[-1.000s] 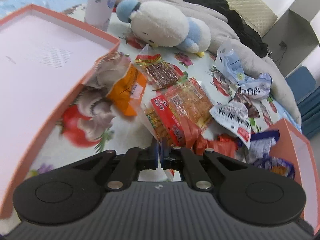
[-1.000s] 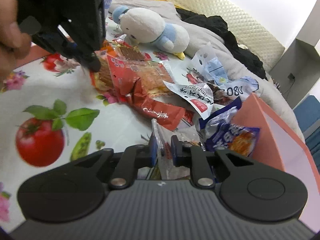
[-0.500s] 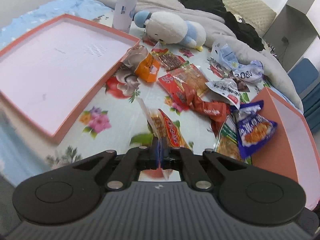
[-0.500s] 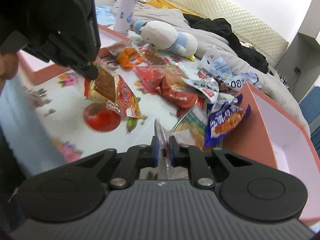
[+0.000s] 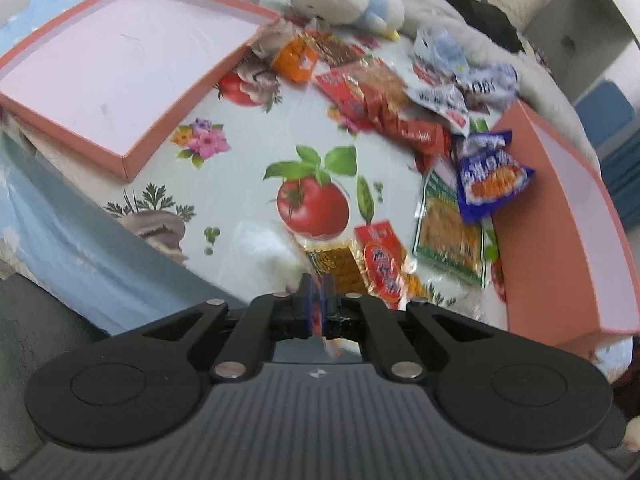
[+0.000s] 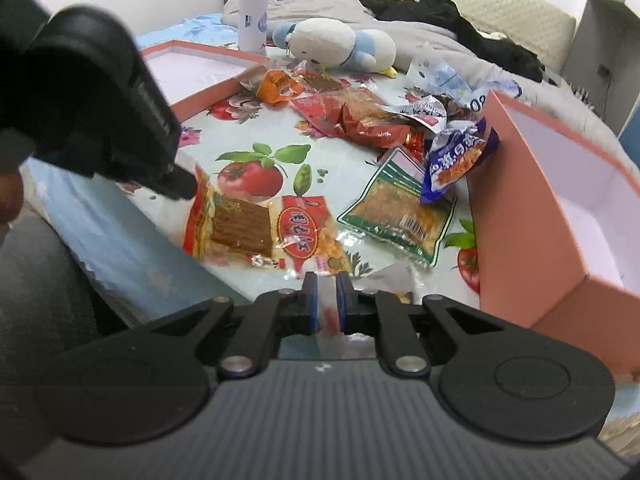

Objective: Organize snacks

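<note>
- Red-and-clear packet (image 6: 256, 228): held up over the near edge of the surface (image 5: 248, 184), its left corner pinched in the left gripper (image 5: 317, 300). Left fingers (image 5: 307, 296) are closed on the packet's film. In the right wrist view the same gripper (image 6: 182, 186) shows at the packet's upper-left corner.
- Right gripper (image 6: 327, 304): fingers (image 6: 311, 300) closed on a strip of clear film (image 6: 326, 300); which packet it belongs to cannot be told.
- Green packet (image 6: 396, 216): flat on the surface, just right of the held packet, beside the tall box.
- Blue packet (image 6: 456, 156): lying across the green packet's far end, touching the tall box's wall.
- Red packets (image 6: 352, 116): heaped mid-surface, beyond the blue one; an orange packet (image 6: 278, 86) lies against the tray's far corner.
- White wrappers (image 6: 440, 80): crumpled at the far right of the heap.
- Tray (image 5: 128, 68): shallow, salmon rim, pale inside, on the left of the surface; nothing lies in it.
- Tall box (image 6: 560, 184): salmon outside, white inside, on the right, tilted with its open top facing the cameras; what shows of the inside holds no snacks.
- Surface: covered in a cloth printed with tomatoes and flowers.
- Plush toy (image 6: 332, 48): white and blue, at the far edge behind the snacks.
- White bottle (image 6: 253, 10): upright, left of the toy.
- Dark garment (image 6: 448, 20): on grey bedding behind.
</note>
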Demonstrator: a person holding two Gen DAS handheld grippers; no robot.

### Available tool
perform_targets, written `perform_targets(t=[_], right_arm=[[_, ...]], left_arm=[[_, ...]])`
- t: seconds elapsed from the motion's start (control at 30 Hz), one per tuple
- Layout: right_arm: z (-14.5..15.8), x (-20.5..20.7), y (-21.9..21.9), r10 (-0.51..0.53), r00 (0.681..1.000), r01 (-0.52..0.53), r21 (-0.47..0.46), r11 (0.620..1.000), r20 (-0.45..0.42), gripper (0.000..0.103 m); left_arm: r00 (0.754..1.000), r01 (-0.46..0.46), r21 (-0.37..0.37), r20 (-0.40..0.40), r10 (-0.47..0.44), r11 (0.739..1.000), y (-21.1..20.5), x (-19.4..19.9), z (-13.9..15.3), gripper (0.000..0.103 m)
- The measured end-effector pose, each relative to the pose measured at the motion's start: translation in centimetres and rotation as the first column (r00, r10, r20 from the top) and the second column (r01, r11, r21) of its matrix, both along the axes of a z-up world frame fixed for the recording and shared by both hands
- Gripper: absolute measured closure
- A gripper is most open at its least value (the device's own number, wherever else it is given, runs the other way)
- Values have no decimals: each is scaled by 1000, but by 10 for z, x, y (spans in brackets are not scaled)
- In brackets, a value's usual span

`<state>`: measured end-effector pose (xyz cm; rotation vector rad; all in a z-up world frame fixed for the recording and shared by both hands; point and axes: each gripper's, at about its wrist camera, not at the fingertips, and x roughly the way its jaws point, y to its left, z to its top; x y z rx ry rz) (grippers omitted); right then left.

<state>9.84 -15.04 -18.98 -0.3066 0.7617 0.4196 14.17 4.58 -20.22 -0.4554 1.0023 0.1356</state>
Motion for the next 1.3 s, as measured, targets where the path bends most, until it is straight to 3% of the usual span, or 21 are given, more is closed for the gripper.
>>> perform_targets(t=[0.1,0.17,0.27,0.33,0.37,0.4,0.57,0.63,0.8,1.07,1.2,1.3], right_arm=[[0,3,-7,-23,999,26,56,998,-48,89],[0,5,-12,-44,996,51,94,994,-79,86],[2,4,-20,-67,992,83,152,985,-107,60],[4,2,-23,-83,992,99,179,979,-96,22],[6,0,-25,-93,992,107,183,977,-82,17],[7,-1,-25,-103,992,115,185,976,-73,15],[8,6,-34,-153,983,172,231,958,-98,15],[9,6,-36,-160,982,180,248,952,-98,15],[11,10,-43,-212,972,232,277,933,-100,15],[4,27,-59,-330,935,356,311,881,-133,15],[-8,40,-63,-373,911,410,278,869,-177,15],[-18,46,-66,-399,887,451,243,859,-234,15]], left_arm=[[998,61,36,-29,-60,997,-2,-1,0,100],[995,93,60,-45,-91,994,-2,-4,2,94],[991,118,72,-72,-113,990,0,-8,4,66],[991,124,72,-68,-119,990,3,-12,6,46],[990,129,77,-67,-124,989,4,-14,7,41],[989,138,91,-66,-132,986,5,-15,10,34],[984,179,163,-44,-174,970,8,-14,26,22],[979,203,183,-33,-200,962,8,-12,34,12],[963,262,228,-4,-268,938,4,-4,46,10],[933,348,207,17,-359,914,-5,30,35,10],[902,428,166,-14,-431,889,-11,54,14,10],[865,501,163,-54,-499,850,-21,69,-6,10]])
